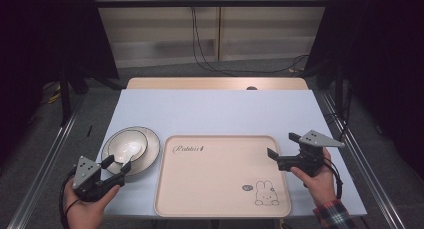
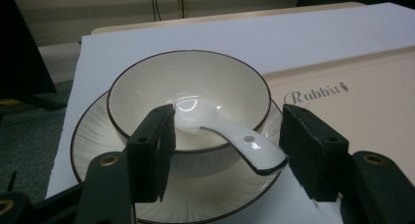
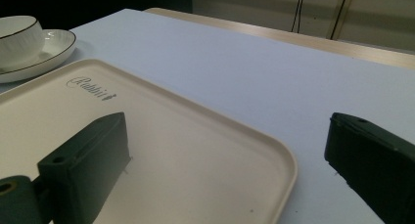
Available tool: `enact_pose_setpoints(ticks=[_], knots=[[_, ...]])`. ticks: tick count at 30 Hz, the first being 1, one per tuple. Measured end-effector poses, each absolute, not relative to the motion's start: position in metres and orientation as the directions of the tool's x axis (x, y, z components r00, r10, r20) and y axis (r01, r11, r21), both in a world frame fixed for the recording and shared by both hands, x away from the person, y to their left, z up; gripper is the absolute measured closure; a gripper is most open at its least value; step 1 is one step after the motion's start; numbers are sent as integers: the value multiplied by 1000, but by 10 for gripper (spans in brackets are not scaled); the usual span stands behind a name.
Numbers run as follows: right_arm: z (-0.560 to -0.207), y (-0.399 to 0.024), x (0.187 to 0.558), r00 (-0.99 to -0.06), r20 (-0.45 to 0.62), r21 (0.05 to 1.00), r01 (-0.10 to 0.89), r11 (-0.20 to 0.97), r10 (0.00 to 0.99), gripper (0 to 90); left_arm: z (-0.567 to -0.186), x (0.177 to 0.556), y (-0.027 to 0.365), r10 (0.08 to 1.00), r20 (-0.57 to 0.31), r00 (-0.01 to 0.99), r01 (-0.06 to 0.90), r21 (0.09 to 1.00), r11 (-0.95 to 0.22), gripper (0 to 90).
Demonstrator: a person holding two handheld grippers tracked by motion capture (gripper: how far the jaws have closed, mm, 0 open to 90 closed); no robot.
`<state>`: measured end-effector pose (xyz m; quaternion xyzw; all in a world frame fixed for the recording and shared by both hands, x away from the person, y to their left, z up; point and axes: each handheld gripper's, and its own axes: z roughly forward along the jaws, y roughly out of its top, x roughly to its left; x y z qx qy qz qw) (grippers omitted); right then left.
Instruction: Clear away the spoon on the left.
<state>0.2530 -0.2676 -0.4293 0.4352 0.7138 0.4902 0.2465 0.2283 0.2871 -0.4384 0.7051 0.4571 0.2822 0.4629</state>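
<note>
**Both grippers spread at the tray's flanks**

Meanwhile, a cream tray [image 1: 220, 179] printed with a rabbit [image 1: 266, 194] is lying at lower centre of the high view on a pale table [image 1: 215, 109]. Left of it, a dark-rimmed white bowl [image 2: 188, 94] is sitting on a ribbed saucer [image 2: 93, 136], a white spoon [image 2: 240, 141] leaning over its rim. The left gripper [image 1: 116, 170] is hovering wide open, apparently straddling the spoon handle without touching. At right, the right gripper [image 1: 282, 150] is gaping over the tray's edge.

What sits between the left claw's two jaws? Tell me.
The handle of a white spoon, lying in the bowl on its saucer, seen in the left gripper view.
</note>
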Motion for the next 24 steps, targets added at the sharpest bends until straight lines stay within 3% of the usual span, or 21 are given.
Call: enact_pose_setpoints(ticks=[14, 24], knots=[[-429, -266, 252, -509, 63, 915, 373, 153, 859, 25, -440, 224, 290, 924, -39, 379, 424, 896, -136, 557], [-429, -265, 251, -510, 57, 915, 370, 159, 858, 26, -437, 222, 294, 930, -65, 362, 436, 894, -107, 722]])
